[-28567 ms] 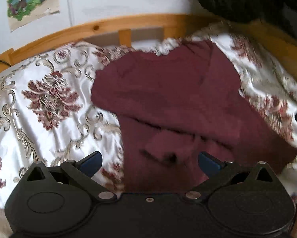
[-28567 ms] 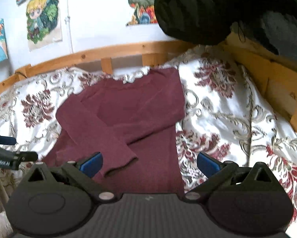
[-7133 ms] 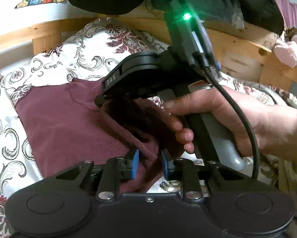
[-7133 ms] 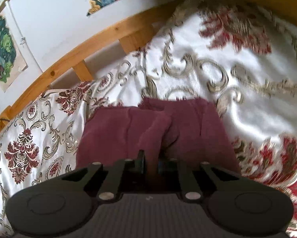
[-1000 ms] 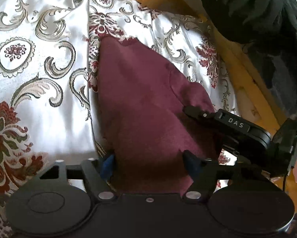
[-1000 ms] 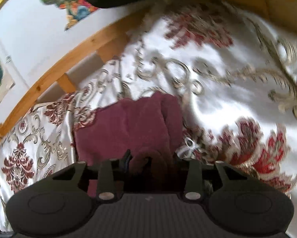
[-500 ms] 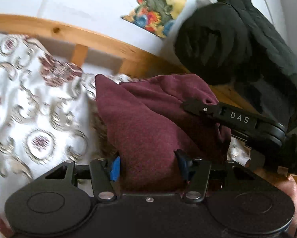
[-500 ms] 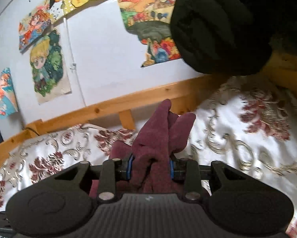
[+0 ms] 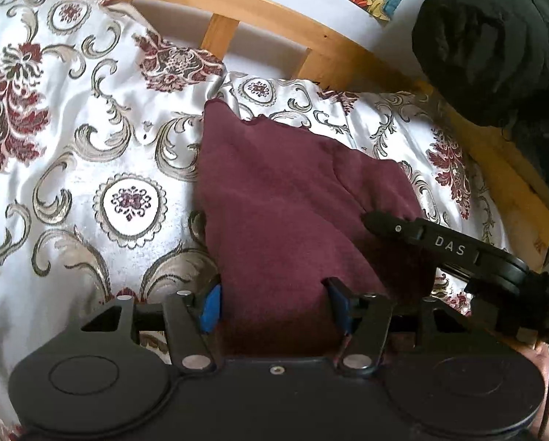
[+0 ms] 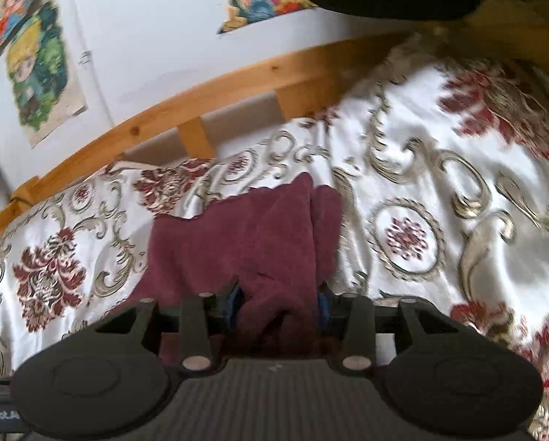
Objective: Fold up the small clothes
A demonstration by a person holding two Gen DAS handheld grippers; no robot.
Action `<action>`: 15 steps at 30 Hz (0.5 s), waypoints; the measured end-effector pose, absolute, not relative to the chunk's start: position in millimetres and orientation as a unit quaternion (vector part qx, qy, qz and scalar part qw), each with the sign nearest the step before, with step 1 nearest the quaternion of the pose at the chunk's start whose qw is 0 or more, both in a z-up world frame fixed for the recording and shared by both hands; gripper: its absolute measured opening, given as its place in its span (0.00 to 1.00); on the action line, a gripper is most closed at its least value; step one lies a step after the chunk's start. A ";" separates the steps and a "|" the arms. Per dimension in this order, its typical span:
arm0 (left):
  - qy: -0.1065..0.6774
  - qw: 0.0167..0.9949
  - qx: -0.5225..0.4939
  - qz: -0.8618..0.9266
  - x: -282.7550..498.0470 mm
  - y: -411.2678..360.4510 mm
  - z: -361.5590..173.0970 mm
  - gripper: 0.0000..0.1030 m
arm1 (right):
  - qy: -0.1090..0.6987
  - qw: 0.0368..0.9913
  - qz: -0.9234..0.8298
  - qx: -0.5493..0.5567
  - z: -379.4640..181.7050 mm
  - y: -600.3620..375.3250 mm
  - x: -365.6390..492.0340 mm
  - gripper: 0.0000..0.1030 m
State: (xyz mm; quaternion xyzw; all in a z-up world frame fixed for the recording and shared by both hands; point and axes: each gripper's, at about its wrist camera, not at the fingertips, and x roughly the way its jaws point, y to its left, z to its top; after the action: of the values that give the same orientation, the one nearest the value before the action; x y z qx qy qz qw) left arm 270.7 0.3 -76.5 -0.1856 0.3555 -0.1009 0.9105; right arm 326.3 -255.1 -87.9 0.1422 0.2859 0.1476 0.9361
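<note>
The folded maroon garment (image 9: 285, 198) lies on the bed's floral satin cover (image 9: 90, 154), near the wooden bed rail (image 9: 259, 11). The left tongs (image 9: 272, 305) have a thick fold of it between their blue pads, jaws opening. The right tongs (image 10: 276, 303) straddle another bunch of the cloth, jaws also opening; whether either pair presses it, I cannot tell.

A bed (image 9: 90, 169) is covered with a shiny white spread patterned in maroon flowers and gold scrolls. A pale wooden rail (image 10: 208, 92) with short slats runs along its far side. Behind it, colourful cartoon posters (image 10: 43, 73) hang on the white wall (image 10: 156, 25). Dark bulky fabric (image 9: 494, 44) hangs at the upper right.
</note>
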 end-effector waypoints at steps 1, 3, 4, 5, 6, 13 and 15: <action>0.358 0.908 -0.193 -0.100 270.1 1.7 -76.8 0.64 | 0.287 0.937 0.141 0.143 -89.4 -256.3 323.6 0.55; 0.363 0.903 -0.212 -0.094 270.0 5.6 -79.3 0.70 | 0.291 0.937 0.132 0.143 -91.3 -258.2 319.1 0.61; 0.364 0.901 -0.219 -0.093 268.7 7.4 -78.6 0.71 | 0.291 0.937 0.128 0.142 -89.7 -259.7 316.1 0.65; 0.365 0.899 -0.224 -0.093 267.6 9.1 -78.4 0.74 | 0.290 0.939 0.124 0.141 -88.9 -261.0 312.1 0.71; 0.365 0.899 -0.225 -0.092 266.6 9.9 -77.6 0.78 | 0.288 0.940 0.121 0.140 -87.1 -261.3 309.5 0.73; 0.319 0.924 -0.188 -0.093 236.4 11.6 -50.1 0.99 | 0.258 0.947 0.113 0.152 -63.1 -275.9 262.7 0.97; 0.302 0.932 -0.176 -0.092 225.0 11.3 -40.9 0.99 | 0.245 0.951 0.111 0.151 -53.7 -279.3 248.3 0.99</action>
State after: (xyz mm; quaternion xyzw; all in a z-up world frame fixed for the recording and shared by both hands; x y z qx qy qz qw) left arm 225.0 11.3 -40.9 -0.1761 0.3023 -0.0916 0.9323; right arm 248.3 -279.3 -53.7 0.1506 0.2446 0.1114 0.9514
